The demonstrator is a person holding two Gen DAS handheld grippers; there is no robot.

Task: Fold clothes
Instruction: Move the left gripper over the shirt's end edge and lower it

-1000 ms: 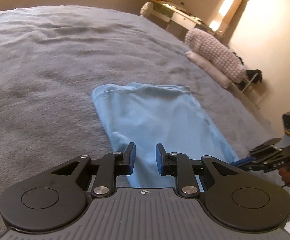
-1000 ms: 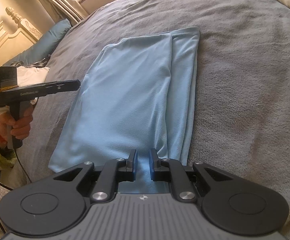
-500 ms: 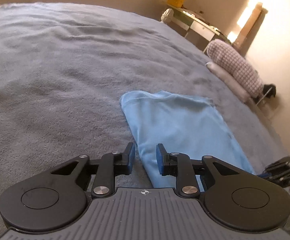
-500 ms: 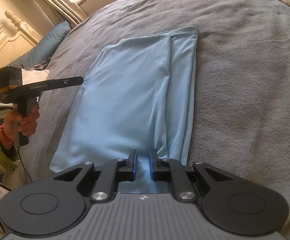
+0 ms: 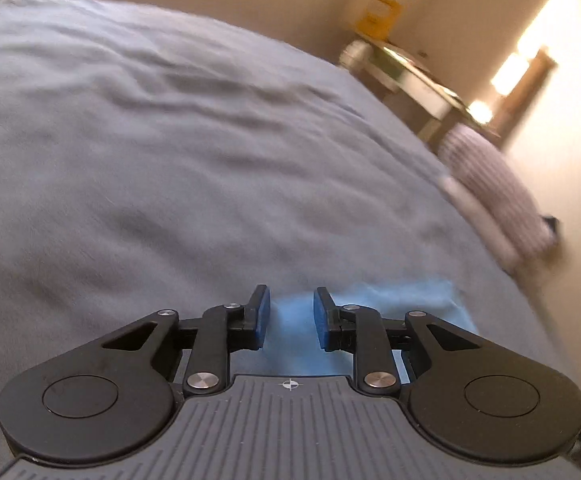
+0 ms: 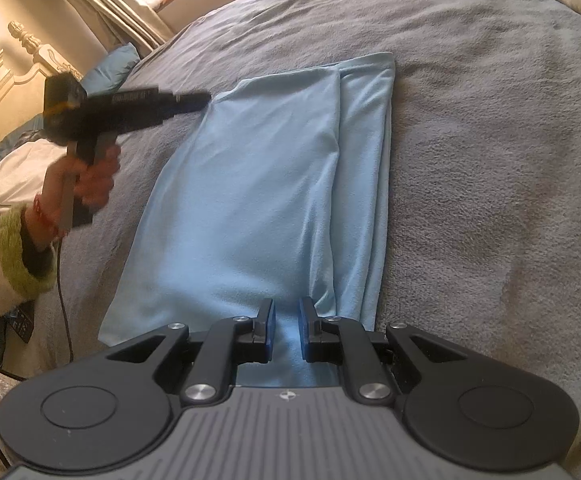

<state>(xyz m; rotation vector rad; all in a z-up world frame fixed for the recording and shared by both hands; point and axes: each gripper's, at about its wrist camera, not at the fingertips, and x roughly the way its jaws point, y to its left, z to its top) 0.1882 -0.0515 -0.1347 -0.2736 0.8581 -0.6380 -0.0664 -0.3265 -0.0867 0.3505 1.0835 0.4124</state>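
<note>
A light blue garment (image 6: 258,184) lies folded lengthwise on the grey blanket (image 6: 490,160), its overlapped layers along the right side. My right gripper (image 6: 286,304) sits at the near hem, and creases in the cloth run up into its narrow jaws, which are shut on it. In the right wrist view a hand (image 6: 90,176) holds my left gripper (image 6: 204,98) just above the garment's far left corner. The blurred left wrist view shows the left gripper (image 5: 288,294) with a clear gap between its blue pads and nothing in it. The garment's far end (image 5: 390,296) lies just beneath.
Grey blanket (image 5: 170,160) stretches far beyond the garment. Rolled pillows (image 5: 490,184) and a desk (image 5: 410,76) stand past the bed's right edge. A carved headboard (image 6: 10,72), a teal pillow (image 6: 114,66) and white clothing (image 6: 18,172) lie at the left.
The left gripper has travelled along the garment's left edge to its far corner, so less blue cloth shows ahead of it. The right gripper has stayed put at the near hem.
</note>
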